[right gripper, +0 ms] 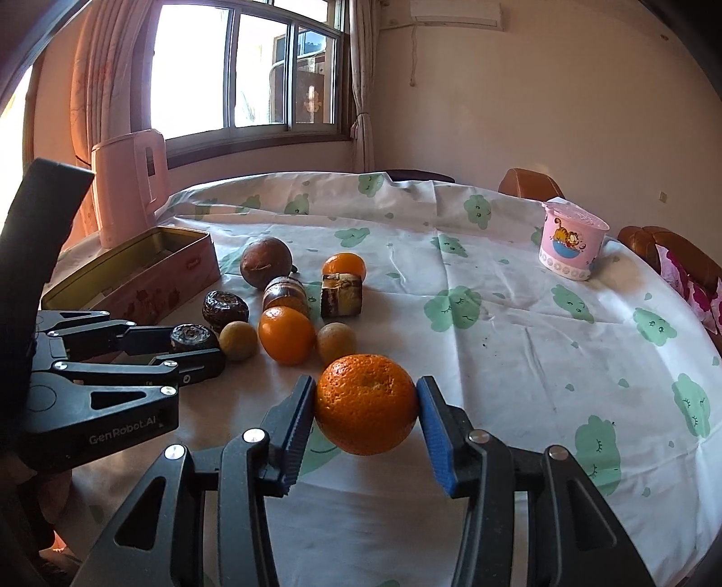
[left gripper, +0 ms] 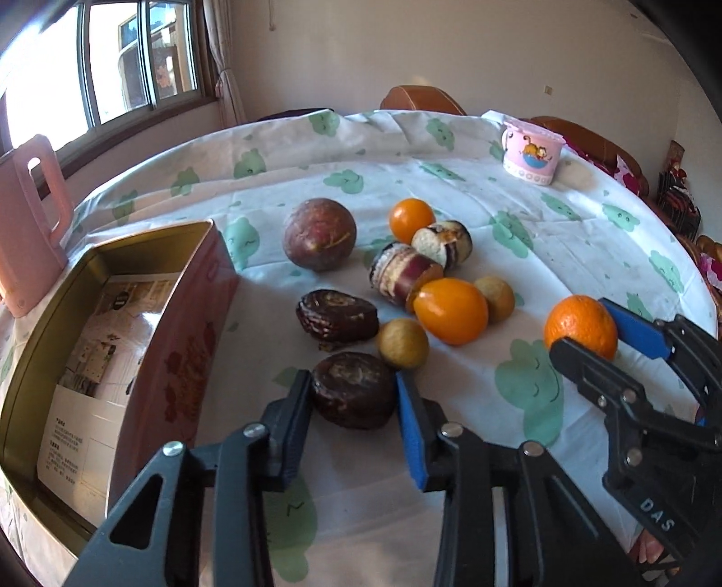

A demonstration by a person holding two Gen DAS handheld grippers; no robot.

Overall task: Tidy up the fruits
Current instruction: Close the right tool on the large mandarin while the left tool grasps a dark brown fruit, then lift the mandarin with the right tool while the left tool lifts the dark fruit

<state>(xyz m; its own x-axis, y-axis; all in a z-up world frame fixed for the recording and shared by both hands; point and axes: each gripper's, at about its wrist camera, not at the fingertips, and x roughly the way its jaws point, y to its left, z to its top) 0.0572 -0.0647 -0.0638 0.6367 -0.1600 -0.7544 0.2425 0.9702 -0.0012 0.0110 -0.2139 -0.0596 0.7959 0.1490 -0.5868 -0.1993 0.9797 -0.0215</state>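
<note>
Left gripper [left gripper: 354, 397] clamped a dark fruit [left gripper: 352, 390]; right gripper [right gripper: 365, 406] clamped the orange [right gripper: 365, 403]; the tin [left gripper: 113, 343] held no fruit.

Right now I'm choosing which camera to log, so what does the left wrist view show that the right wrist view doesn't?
Only the left wrist view looks into the open tin, showing printed paper lying inside, and shows the left gripper shut on a dark brown fruit from behind.

Only the right wrist view shows the air conditioner and the whole pink kettle, and the right gripper shut on the orange up close.

Both show the fruit pile, the pink cup, the window and the cloud-print tablecloth.
</note>
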